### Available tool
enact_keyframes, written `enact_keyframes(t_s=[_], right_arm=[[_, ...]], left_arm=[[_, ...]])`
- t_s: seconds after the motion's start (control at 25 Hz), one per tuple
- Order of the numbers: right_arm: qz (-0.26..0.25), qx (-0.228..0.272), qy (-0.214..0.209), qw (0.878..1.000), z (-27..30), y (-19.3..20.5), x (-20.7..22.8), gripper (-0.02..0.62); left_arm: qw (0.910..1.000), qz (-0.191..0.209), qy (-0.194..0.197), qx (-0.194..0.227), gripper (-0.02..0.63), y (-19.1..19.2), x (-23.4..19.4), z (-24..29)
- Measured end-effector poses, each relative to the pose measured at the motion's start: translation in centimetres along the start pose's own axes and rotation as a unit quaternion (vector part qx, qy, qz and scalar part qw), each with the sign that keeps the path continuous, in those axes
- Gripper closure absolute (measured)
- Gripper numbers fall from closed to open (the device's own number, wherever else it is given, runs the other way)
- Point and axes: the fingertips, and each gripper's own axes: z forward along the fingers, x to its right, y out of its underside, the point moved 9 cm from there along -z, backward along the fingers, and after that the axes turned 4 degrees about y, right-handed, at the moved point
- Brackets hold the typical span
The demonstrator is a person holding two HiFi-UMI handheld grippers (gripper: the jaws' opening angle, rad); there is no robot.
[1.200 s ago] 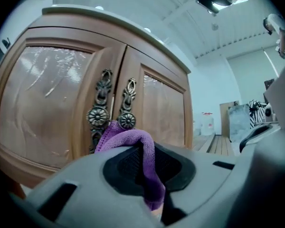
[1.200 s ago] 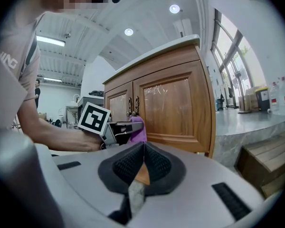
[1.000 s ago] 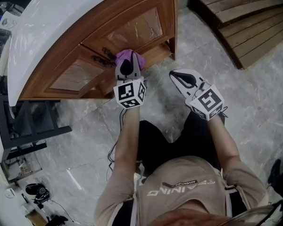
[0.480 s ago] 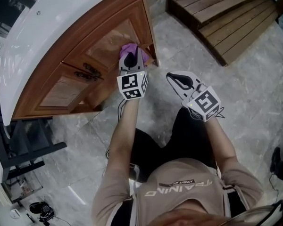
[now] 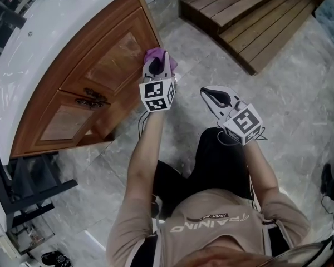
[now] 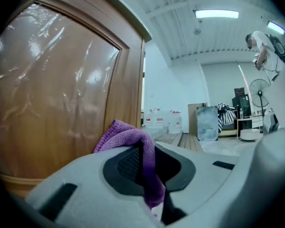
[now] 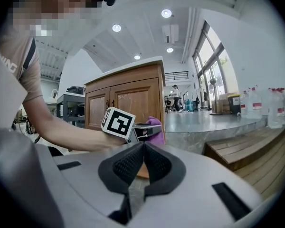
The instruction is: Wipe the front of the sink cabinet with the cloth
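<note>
Brown wooden sink cabinet fills the head view's 10 o'clock side. White left gripper sits at its right front edge, jaws clamped on a purple microfibre cloth. The cloth bunches at the gripper's 11 o'clock, against the door frame (contact looks likely). White right gripper is at 3 o'clock of the left, jaws closed together on nothing, clear of the cabinet.
</note>
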Motion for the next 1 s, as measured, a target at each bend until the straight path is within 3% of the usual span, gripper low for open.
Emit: enact_keyframes(t_s=[0.08,0.24,0.4,0.64,1.0], right_arm=[[0.0,0.0,0.002,1.0,-0.2,0.0,0.2,0.583],[-0.001,0.002,0.007,1.0,-0.3,-0.2,0.5,0.583],[-0.002,0.004,0.013,1.0,-0.3,-0.4,0.9,0.583],[0.023,0.024,0.019,0.999,1.5,-1.1,1.1,0.583],[-0.003,0.045,-0.03,0.999,6.5,-2.7,-2.5,0.583]], left_arm=[[0.9998,-0.011,0.017,-0.006,0.569,0.0,0.6,1.1],[0.9935,-0.046,0.103,-0.014,0.569,-0.8,2.4,2.8],[0.9912,-0.008,0.132,0.004,0.569,-2.3,4.1,1.3],[0.9915,-0.018,0.128,0.013,0.569,-3.4,4.6,-3.4],[0.9954,-0.035,0.089,-0.001,0.569,-2.9,1.2,-12.8]])
